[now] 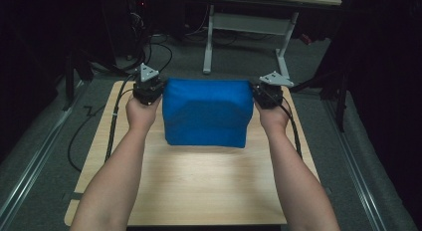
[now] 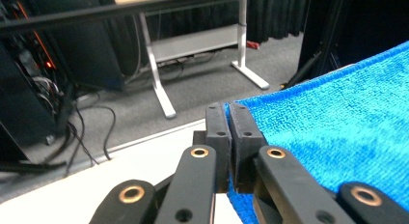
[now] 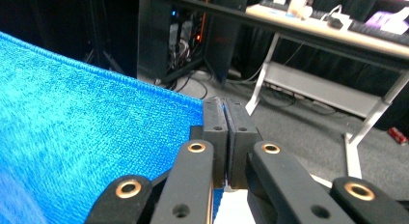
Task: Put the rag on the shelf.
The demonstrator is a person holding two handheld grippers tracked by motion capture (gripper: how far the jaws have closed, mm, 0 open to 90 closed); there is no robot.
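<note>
At the centre of the high view, a blue towel (image 1: 206, 114) hangs stretched above the far half of a wooden table (image 1: 199, 186), its upper corners pinched by the left gripper (image 1: 160, 91) and the right gripper (image 1: 255, 91), each with jaws clamped tight on cloth.

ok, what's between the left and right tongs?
The blue towel, stretched taut between the left tongs and the right tongs, each clamping a corner; high view.
</note>
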